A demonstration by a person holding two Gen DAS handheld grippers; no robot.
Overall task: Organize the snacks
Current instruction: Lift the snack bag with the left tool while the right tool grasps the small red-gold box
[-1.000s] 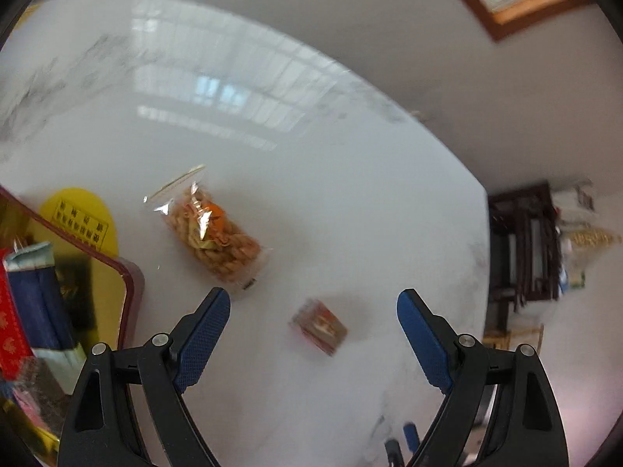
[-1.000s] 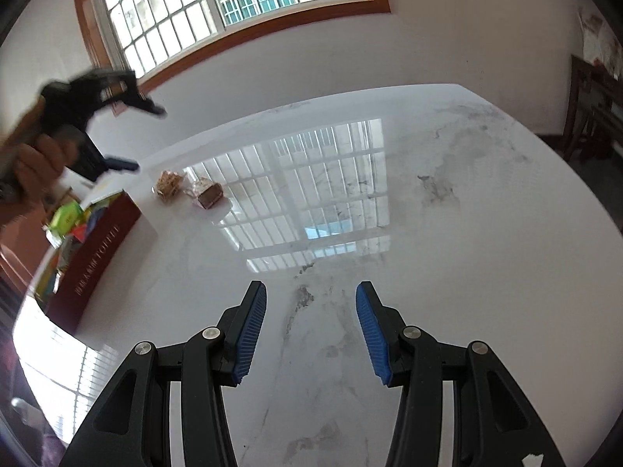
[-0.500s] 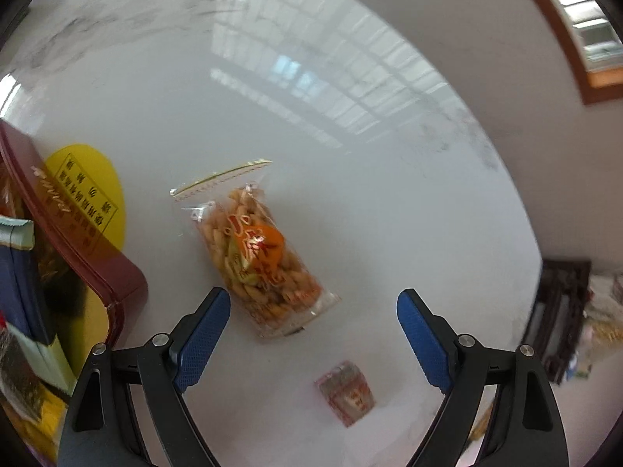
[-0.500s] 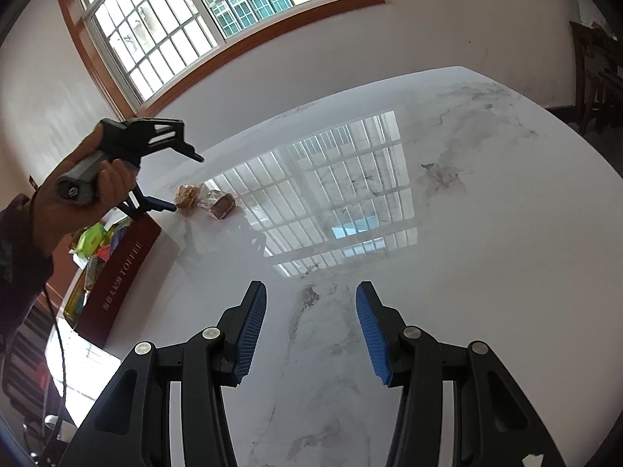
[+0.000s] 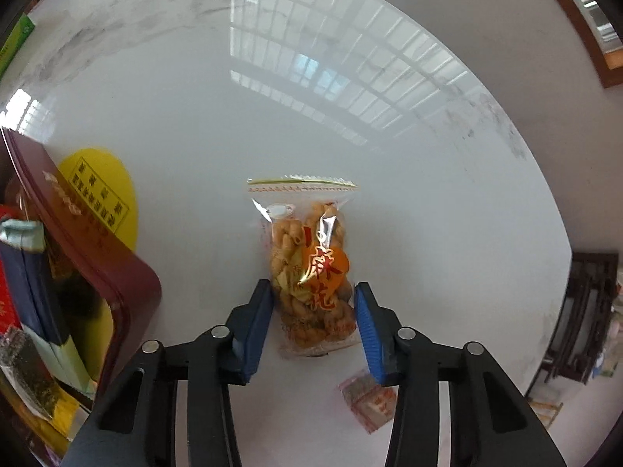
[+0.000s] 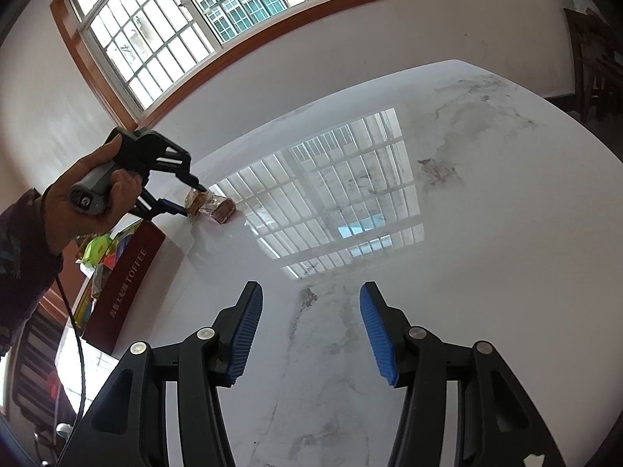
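Note:
A clear bag of fried twist snacks lies on the white marble table. My left gripper is open, its blue pads on either side of the bag's lower half, close to it. A small red wrapped snack lies just right of the bag, partly behind the right finger. A dark red toffee box holding several snack packs stands at the left. In the right wrist view my right gripper is open and empty over bare table, far from the left gripper, bag and box.
A yellow round label lies beside the box. Dark wooden furniture stands beyond the table's right edge. A window is in the far wall. The table edge curves round at the right.
My left gripper has moved down and over the snack bag and has narrowed, so its pads now flank the bag. The right gripper has stayed open and tilted up slightly.

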